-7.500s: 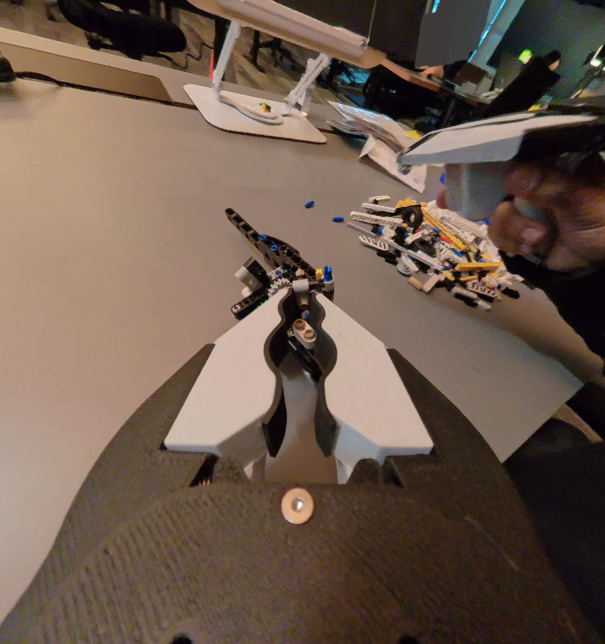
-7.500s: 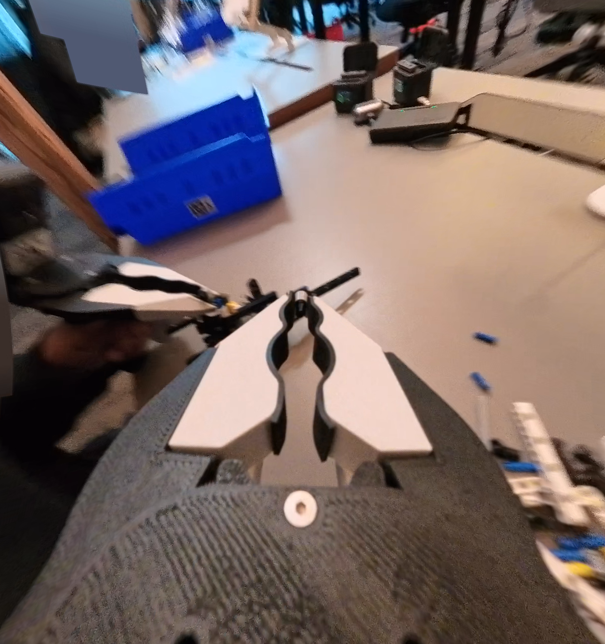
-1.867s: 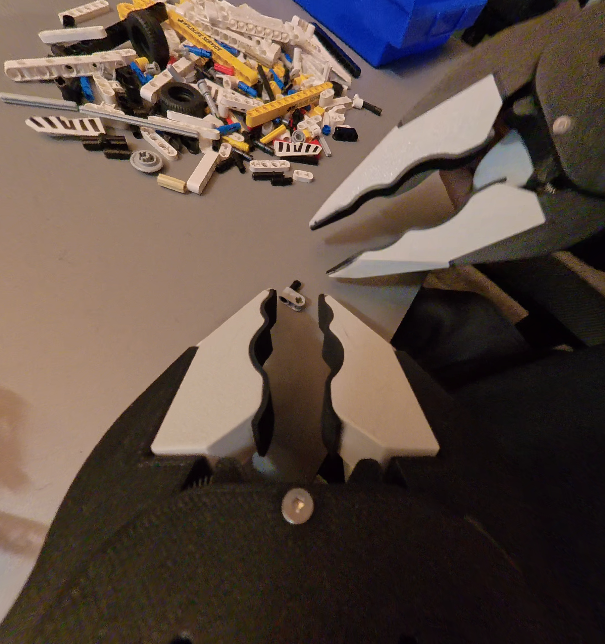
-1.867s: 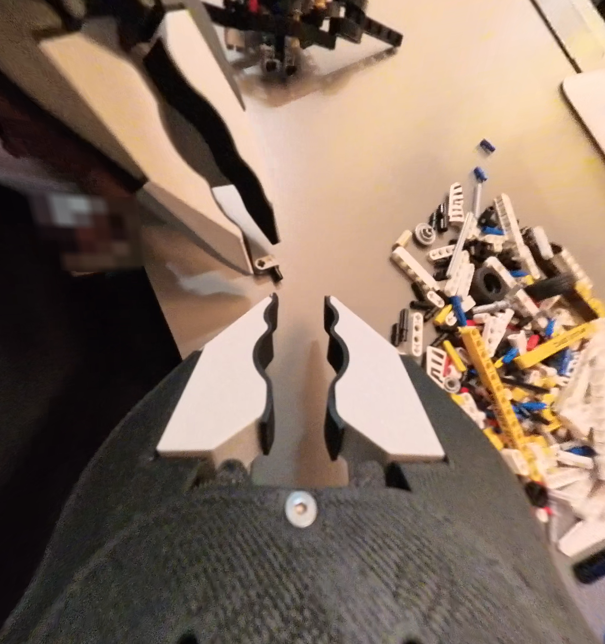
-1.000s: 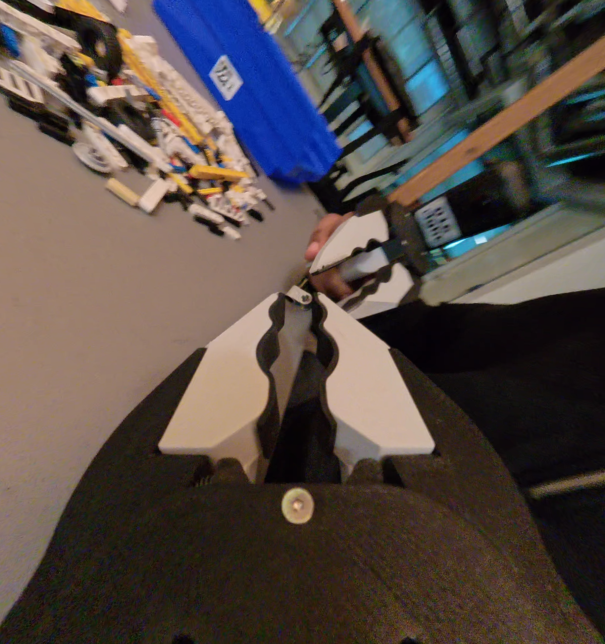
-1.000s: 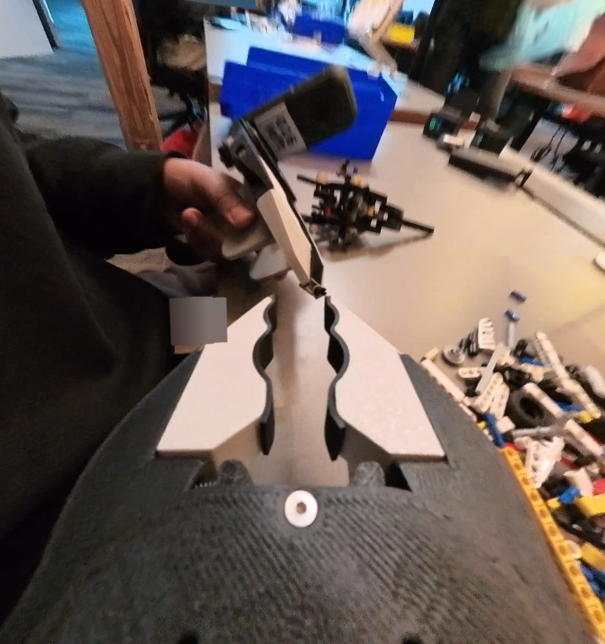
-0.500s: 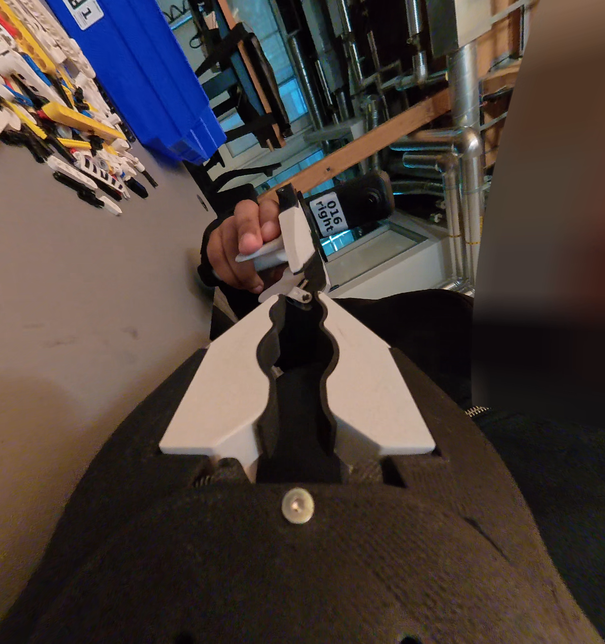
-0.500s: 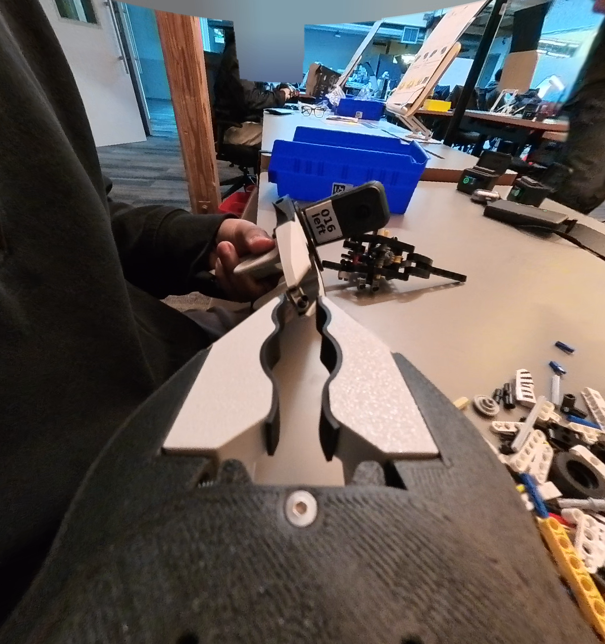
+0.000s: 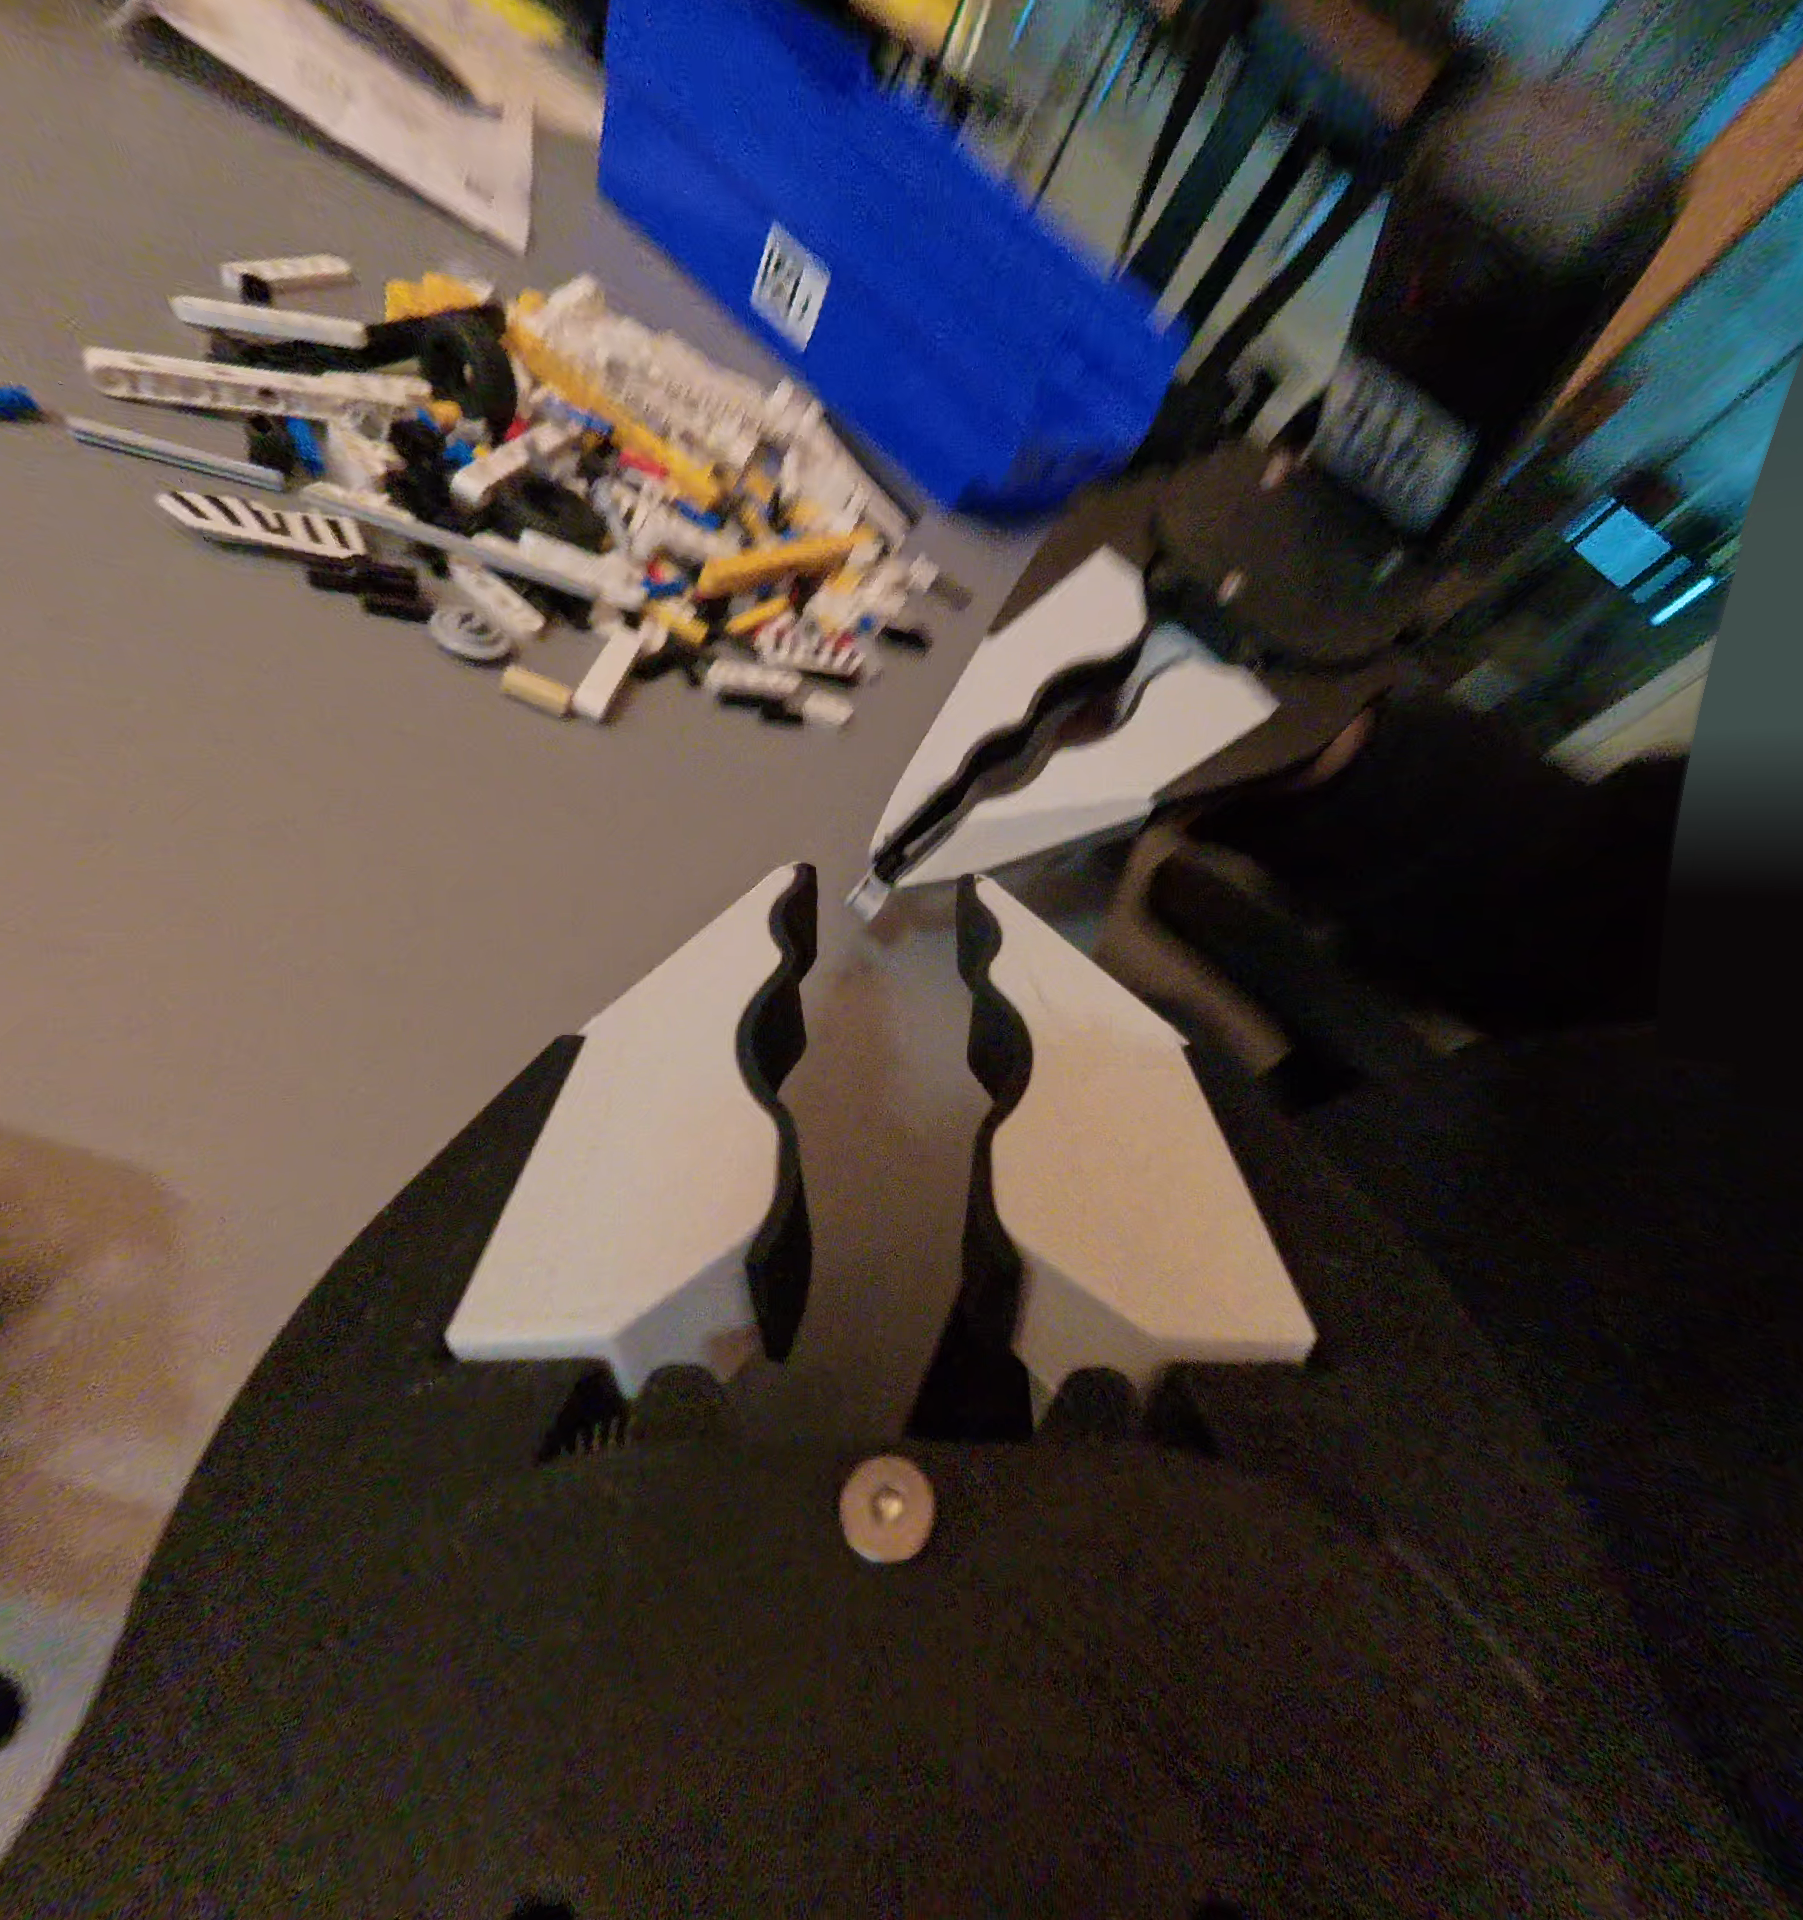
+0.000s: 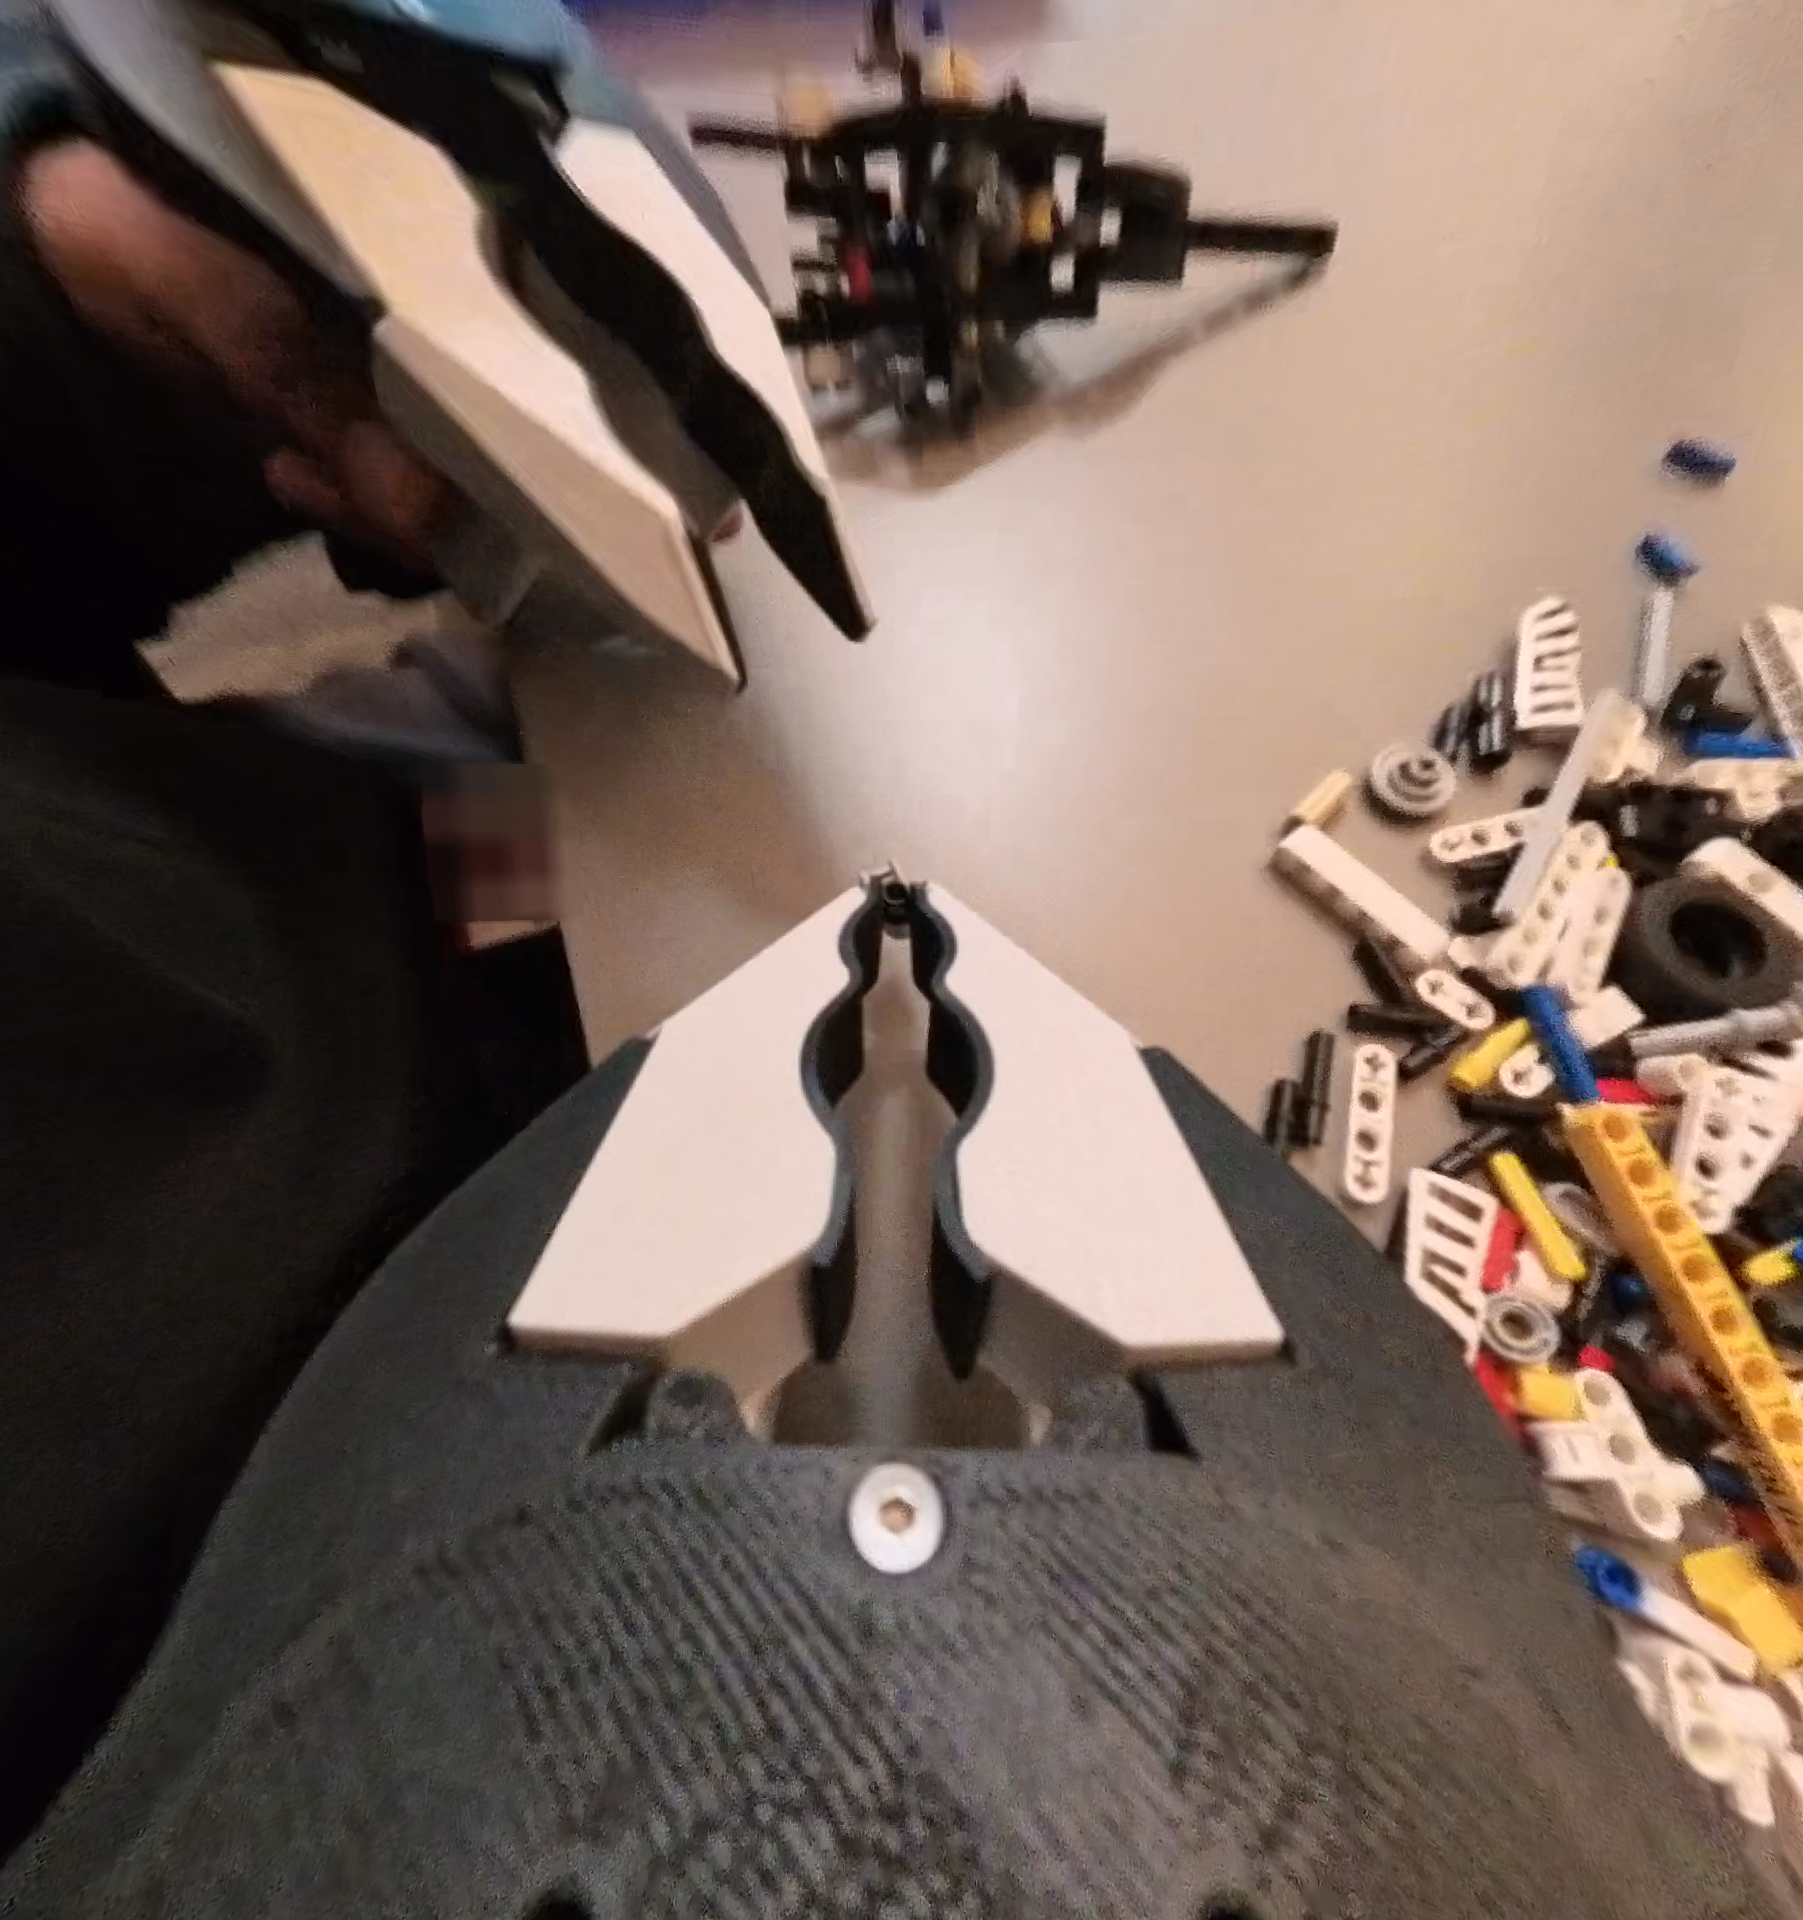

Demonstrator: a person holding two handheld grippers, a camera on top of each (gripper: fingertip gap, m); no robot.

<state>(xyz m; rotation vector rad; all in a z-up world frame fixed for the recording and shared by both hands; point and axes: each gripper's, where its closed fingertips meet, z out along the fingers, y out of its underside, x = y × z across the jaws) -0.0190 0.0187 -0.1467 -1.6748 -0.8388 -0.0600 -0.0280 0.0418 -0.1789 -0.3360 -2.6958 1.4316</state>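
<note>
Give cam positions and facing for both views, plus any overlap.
Left wrist: on the open left tongs, facing the brick pile and blue bin; right tongs enter, pinching a small grey piece.
Right wrist: on the right tongs, facing the black assembly; a hand shows.
Shared: table, pile, both tongs.

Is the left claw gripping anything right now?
No. The left claw stands open with nothing pressed between its fingers; the small grey piece sits in the right claw's tips.

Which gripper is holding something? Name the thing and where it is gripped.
The right gripper: a small grey connector piece, pinched at one end between the fingertips. The left gripper is open, holding nothing.
</note>
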